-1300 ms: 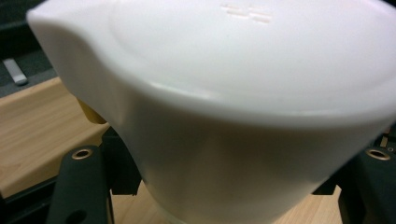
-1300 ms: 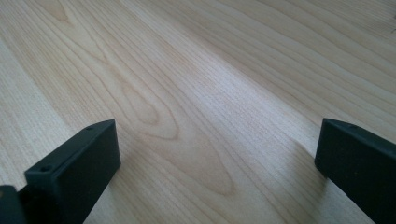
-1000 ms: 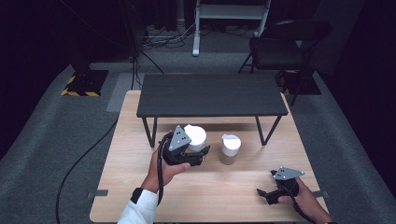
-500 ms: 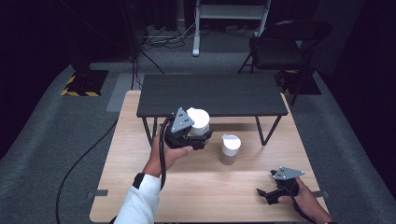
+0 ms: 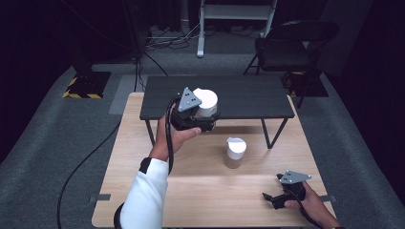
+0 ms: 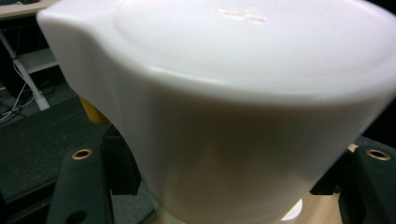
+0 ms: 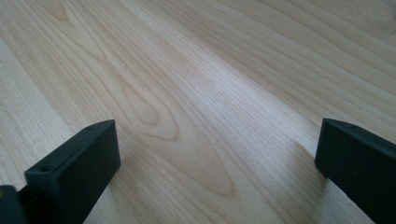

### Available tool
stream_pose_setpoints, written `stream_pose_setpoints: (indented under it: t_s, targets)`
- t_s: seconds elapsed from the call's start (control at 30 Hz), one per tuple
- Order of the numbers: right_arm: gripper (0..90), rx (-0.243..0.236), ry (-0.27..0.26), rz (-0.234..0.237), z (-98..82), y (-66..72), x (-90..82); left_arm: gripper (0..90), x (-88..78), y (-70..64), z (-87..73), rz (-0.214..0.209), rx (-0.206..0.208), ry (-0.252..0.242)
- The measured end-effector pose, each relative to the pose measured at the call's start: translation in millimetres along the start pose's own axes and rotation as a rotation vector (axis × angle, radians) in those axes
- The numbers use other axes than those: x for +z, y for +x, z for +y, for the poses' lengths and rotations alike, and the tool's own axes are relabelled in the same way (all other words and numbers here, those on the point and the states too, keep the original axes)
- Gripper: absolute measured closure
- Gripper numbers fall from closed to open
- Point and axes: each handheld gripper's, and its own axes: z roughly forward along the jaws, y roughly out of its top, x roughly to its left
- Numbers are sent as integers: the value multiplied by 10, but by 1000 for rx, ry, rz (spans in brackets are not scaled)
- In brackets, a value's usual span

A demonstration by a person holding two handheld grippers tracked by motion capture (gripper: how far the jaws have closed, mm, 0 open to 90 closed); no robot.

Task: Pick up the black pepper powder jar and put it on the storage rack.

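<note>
White plastic, smooth and slightly blurred: a lidded container (image 6: 233, 107) crowding the left gripper view, clamped between both black jaws, base cut off at the bottom edge. Faint embossed mark on the lid, too soft to read. Something yellow behind its left flank, mostly hidden, not identifiable.

Seen from the high view, same container (image 5: 206, 102) gripped by the left gripper (image 5: 197, 114), held in the air over the front edge of the dark raised shelf (image 5: 239, 98); lower part covered by the gripper's body and grey plate, so the pads themselves out of sight there. Whether clear of the shelf top or brushing it: cannot tell from this angle.

In front of the shelf, on the wooden table (image 5: 143, 143), a second white-lidded jar (image 5: 235, 152) standing upright (contents hard to make out, tan at the bottom).

Well in front of the shelf and to its right, near the table's front corner, right gripper (image 5: 276, 198) resting low on the wood. Jaws spread wide in the right gripper view, nothing but bare grain between them, tips cut off by the frame.
</note>
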Motion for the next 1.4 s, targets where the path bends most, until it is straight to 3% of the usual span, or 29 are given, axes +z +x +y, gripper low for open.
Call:
stream_pose_setpoints:
  t_s: [0.3, 0.57, 0.87, 1.13, 1.4]
  targets:
    - [0, 0, 0, -1, 3, 1, 3, 306, 113, 20, 180, 37, 23, 6]
    - [0, 0, 0, -1, 3, 1, 3, 306, 173, 83, 243, 76, 3, -11]
    - [0, -1, 0, 0, 3, -2, 3, 306, 282, 121, 221, 100, -16, -26]
    - [0, 0, 1, -1, 5, -1, 3, 306, 449, 114, 175, 126, -27, -5]
    - [0, -1, 1, -1, 4, -1, 4, 305, 527, 138, 117, 123, -54, -3]
